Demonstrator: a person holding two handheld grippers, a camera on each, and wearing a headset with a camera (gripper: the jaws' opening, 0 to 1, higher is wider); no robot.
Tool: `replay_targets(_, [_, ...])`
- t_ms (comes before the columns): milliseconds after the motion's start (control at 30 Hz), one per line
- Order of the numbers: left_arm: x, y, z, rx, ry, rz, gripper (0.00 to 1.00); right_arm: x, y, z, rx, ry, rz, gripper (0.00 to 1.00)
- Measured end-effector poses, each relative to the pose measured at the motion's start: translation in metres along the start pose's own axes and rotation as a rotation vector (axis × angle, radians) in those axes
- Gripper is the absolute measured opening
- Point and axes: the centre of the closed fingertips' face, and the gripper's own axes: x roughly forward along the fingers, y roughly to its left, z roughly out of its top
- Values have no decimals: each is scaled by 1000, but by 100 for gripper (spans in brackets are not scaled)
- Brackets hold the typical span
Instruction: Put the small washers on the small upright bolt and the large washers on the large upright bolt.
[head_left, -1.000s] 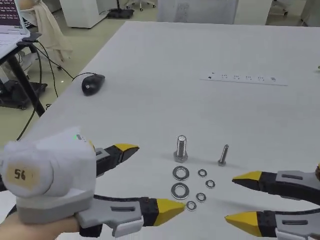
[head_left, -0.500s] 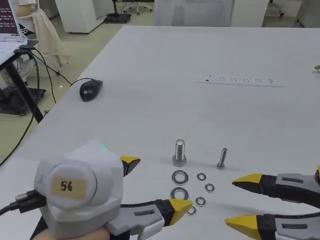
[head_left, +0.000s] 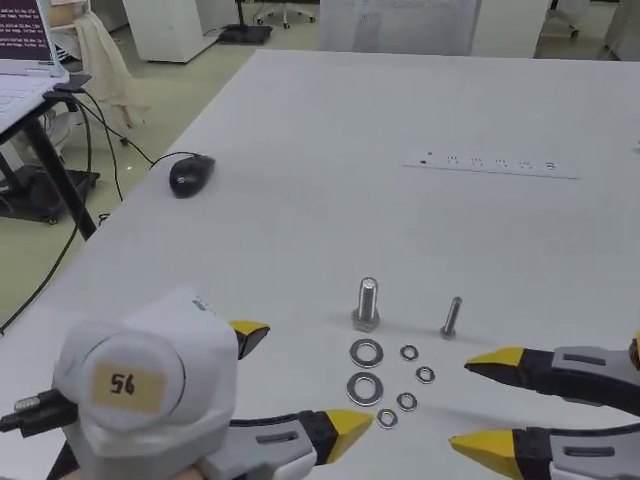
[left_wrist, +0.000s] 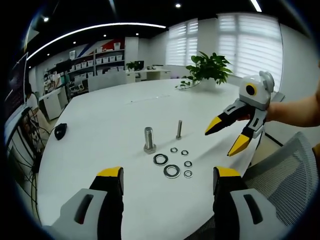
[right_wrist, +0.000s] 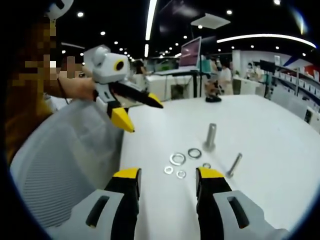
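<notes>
Head view, logged left to right.

The left gripper (head_left: 318, 375) was held over the near edge of the table (head_left: 300, 200), jaws spread wide and nothing between them. The large bolt (head_left: 367, 303) was noted upright on its head, at about 1 o'clock from this gripper. Two large washers (head_left: 366, 352) were found flat on the table at 6 o'clock from the large bolt, one behind the other, at roughly 3 o'clock from the left gripper. Four small washers (head_left: 425, 375) were recorded in a loose arc at 3 to 5 o'clock from the large washers, each apart from the next. The small bolt (head_left: 451, 316) was seen upright at 3 o'clock from the large bolt, apart from it. The right gripper (head_left: 460, 402) was likewise parted and empty, with the small washers at its 9 to 10 o'clock and the small bolt at 12 o'clock.

No washer was on either bolt, so the step in hand was judged to be the first pick. Flat, thin washers would best be pinched across the rim, one at a time, the nearest first. The hole should be centred over the bolt tip and released low, since either free-standing bolt could be toppled by a sideways nudge.
</notes>
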Motion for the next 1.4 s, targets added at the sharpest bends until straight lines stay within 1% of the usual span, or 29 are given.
replay_targets(100, [-2,-2,1,9,-8,-12,73,2,1,2,-13,10,9,46])
replay_targets(233, [-3,2,-2,11,-2,5,73,4,0,5,-25,19,15,46])
replay_targets(267, [-3,4,-3,-1,-2,13,73,4,-1,5,-26,20,14,46])
replay_targets(400, [-2,6,-7,-8,15,23,73,8,-6,5,-34,36,16,46])
replay_targets(567, [0,6,-6,-7,14,24,73,15,-9,5,-42,46,24,46])
replay_targets(633, [1,8,-6,-16,18,28,73,16,-14,7,-52,36,-2,46])
replay_targets(700, [1,11,-7,-16,28,40,73,16,-15,7,-30,32,-1,46])
replay_targets(767, [2,11,-6,-24,20,40,72,16,-18,5,-44,45,-17,46])
replay_targets(867, [3,11,-4,-28,13,38,72,17,-16,4,-36,54,4,46])
replay_targets(1000, [4,8,-4,-32,16,29,72,18,-17,4,-55,71,13,46])
replay_targets(1033, [5,7,-2,-32,7,21,72,19,-17,4,-59,74,16,46])
replay_targets(1100, [4,6,-1,-27,4,19,72,21,-17,3,-66,90,23,46])
replay_targets(1167, [4,6,-1,-26,1,21,72,25,-15,0,-79,115,42,45])
replay_targets(1233, [3,7,-2,-33,-3,22,72,28,-12,-7,-99,164,71,45])
replay_targets(1300, [3,7,-2,-37,-10,22,72,32,-10,-10,-121,196,88,44])
replay_targets(1333, [3,7,-3,-37,-10,23,72,36,-9,-11,-123,211,104,44])
replay_targets(1367, [3,7,-4,-34,-10,24,72,38,-8,-12,-129,226,108,43])
replay_targets(1400, [3,7,-5,-28,-4,25,72,41,-7,-14,-151,250,123,42])
